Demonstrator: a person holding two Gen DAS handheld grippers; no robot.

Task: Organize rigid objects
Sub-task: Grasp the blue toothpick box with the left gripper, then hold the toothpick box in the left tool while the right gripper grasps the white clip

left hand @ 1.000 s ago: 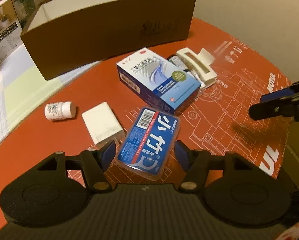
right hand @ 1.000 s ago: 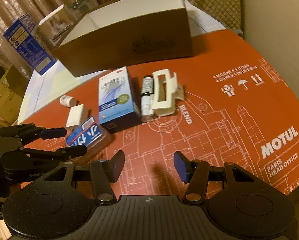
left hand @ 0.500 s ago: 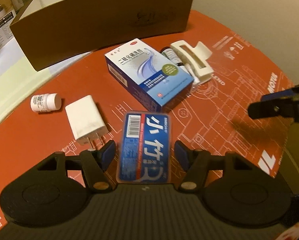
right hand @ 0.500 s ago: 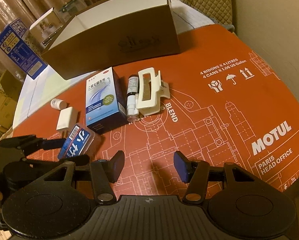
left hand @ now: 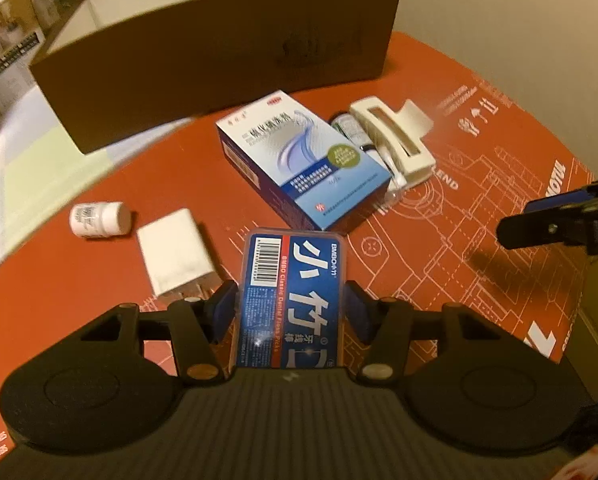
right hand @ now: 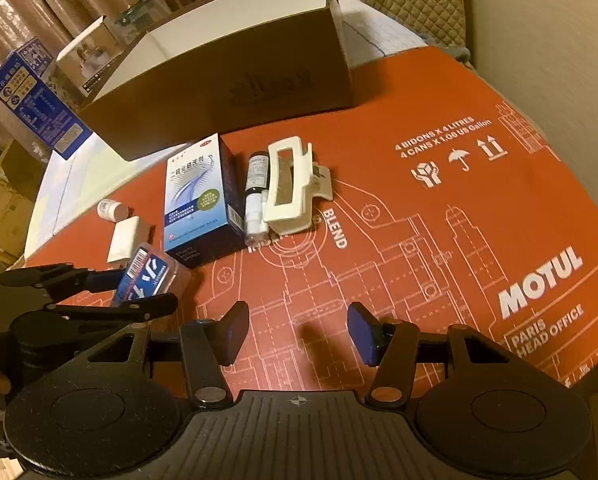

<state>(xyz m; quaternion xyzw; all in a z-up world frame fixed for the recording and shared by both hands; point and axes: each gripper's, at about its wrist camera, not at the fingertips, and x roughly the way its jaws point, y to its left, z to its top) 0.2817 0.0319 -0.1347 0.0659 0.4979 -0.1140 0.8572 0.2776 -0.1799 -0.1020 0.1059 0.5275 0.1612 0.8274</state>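
Observation:
A blue floss pick case (left hand: 291, 300) lies lengthwise between the fingers of my left gripper (left hand: 291, 312), whose jaws are closing; both blue pads touch its long sides. In the right wrist view the case (right hand: 151, 272) sits tilted in the left gripper (right hand: 139, 288). My right gripper (right hand: 297, 332) hangs open over bare red cardboard with nothing between its fingers; it shows at the right edge (left hand: 519, 220) of the left wrist view. Behind the case lie a blue-and-white medicine box (left hand: 307, 164), a white hair claw clip (left hand: 395, 140), a white charger plug (left hand: 175, 256) and a small white pill bottle (left hand: 99, 220).
An open brown cardboard box (left hand: 219, 52) with a white inside stands at the back. A small spray bottle (right hand: 255, 200) lies between the medicine box and the clip. The objects rest on a red printed cardboard sheet (right hand: 459, 220). Packages (right hand: 35, 100) stand at the far left.
The left gripper moved forward around the floss case, which went from slanted ahead of the fingers to straight between them, and the jaws narrowed onto it. The right gripper stayed put.

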